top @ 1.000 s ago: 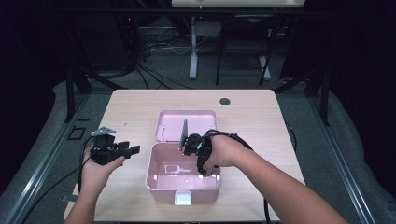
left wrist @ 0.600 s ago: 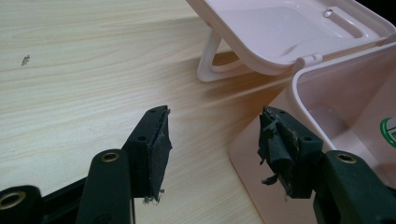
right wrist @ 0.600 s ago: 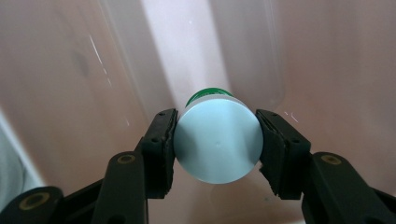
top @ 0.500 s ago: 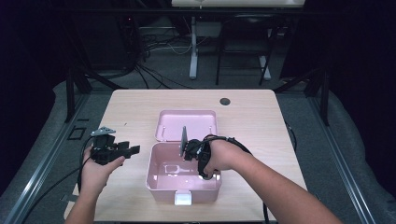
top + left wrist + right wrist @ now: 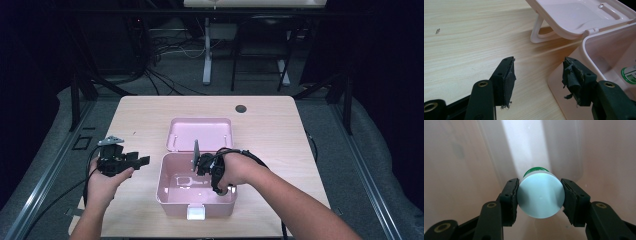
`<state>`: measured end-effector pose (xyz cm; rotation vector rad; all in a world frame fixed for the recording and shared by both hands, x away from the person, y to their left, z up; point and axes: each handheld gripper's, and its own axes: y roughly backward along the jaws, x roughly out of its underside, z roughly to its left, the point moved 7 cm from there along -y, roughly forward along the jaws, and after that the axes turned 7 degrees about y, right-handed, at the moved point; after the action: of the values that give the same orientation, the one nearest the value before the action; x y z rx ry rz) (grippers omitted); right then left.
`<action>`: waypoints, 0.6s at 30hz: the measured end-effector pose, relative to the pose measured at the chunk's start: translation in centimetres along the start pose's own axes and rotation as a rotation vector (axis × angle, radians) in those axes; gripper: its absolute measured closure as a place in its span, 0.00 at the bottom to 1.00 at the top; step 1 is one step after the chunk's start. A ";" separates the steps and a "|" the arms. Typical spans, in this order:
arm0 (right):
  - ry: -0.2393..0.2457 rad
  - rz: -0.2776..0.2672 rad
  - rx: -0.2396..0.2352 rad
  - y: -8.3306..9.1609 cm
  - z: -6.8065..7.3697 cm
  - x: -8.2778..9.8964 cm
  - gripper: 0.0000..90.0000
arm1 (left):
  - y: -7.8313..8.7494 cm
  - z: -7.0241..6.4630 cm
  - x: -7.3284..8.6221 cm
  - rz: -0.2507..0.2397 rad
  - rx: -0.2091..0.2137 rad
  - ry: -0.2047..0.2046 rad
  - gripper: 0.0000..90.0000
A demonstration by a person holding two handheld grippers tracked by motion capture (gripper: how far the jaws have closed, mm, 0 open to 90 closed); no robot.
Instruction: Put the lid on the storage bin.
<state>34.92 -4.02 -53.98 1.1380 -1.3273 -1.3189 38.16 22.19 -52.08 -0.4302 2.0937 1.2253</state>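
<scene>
The right tongs [image 5: 539, 196] pinch a can [image 5: 540, 196], seemingly low inside the open pink box [image 5: 167, 197], unreleased; the left tongs [image 5: 537, 75] wait spread.

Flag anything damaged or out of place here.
The pads on the left hand-held gripper are frayed and peeling at the edges. Otherwise nothing stands out: the pink box sits square, lid laid open.

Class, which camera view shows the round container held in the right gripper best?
The right gripper view: the round container sits large between the fingers. The left gripper view catches its green label inside the pink box. From the high view it cannot be made out.
</scene>
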 end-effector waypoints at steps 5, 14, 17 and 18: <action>0.019 0.001 -0.002 -0.4 0.0 -0.1 0.56 | 0.0 0.0 0.0 -0.002 -0.001 0.002 0.48; 0.096 0.014 -0.008 -1.3 0.3 0.1 0.56 | 0.0 0.1 0.0 -0.002 -0.001 0.002 0.48; 0.140 0.026 -0.016 -1.5 0.6 0.1 0.56 | 0.0 0.1 0.0 -0.001 0.001 0.003 0.48; 0.152 0.031 -0.017 -1.6 0.7 0.1 0.56 | 0.0 0.1 0.0 -0.001 0.001 0.003 0.48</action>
<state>34.20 -4.01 -55.57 1.1775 -1.2158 -1.1946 38.20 22.24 -52.14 -0.4326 2.0962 1.2234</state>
